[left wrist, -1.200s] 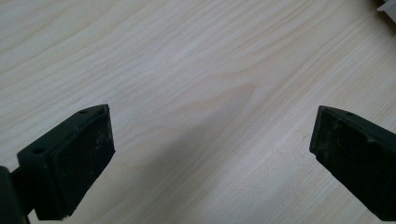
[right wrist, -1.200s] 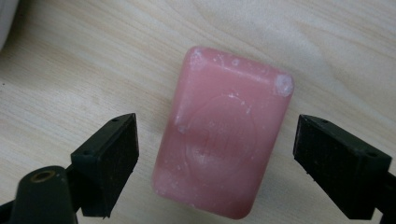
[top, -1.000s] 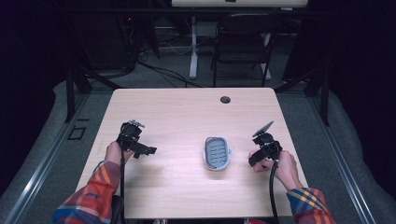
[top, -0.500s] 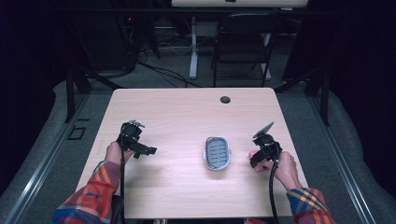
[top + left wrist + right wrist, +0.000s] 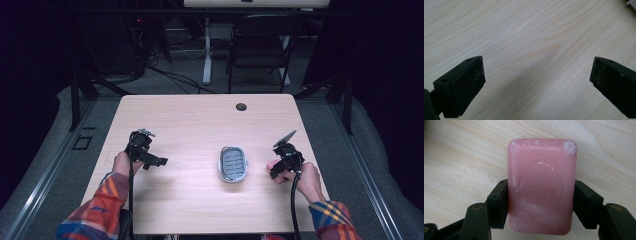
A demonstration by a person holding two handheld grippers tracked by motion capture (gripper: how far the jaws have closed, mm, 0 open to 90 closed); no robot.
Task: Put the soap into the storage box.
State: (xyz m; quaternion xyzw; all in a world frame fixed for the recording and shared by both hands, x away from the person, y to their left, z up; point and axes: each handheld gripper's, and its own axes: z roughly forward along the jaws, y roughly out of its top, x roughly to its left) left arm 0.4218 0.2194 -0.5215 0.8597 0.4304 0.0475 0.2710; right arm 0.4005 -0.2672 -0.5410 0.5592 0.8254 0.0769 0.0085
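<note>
High view, right gripper (image 5: 278, 166): near the counter's right edge, just beside the soap dish (image 5: 233, 164); I see it barely shifted from a second ago, a touch nearer the dish.
High view, left gripper (image 5: 154, 161): I hold it toward the left edge, unchanged, well apart from the dish.
Left gripper view: jaws spread wide over bare counter (image 5: 529, 37), nothing between them.
Right gripper view: jaws closed on the long sides of the pink soap bar (image 5: 541, 187), held above the wood.
Meaning: I judge the grasp is secure and the carry to the empty dish near the counter's middle has hardly begun.
</note>
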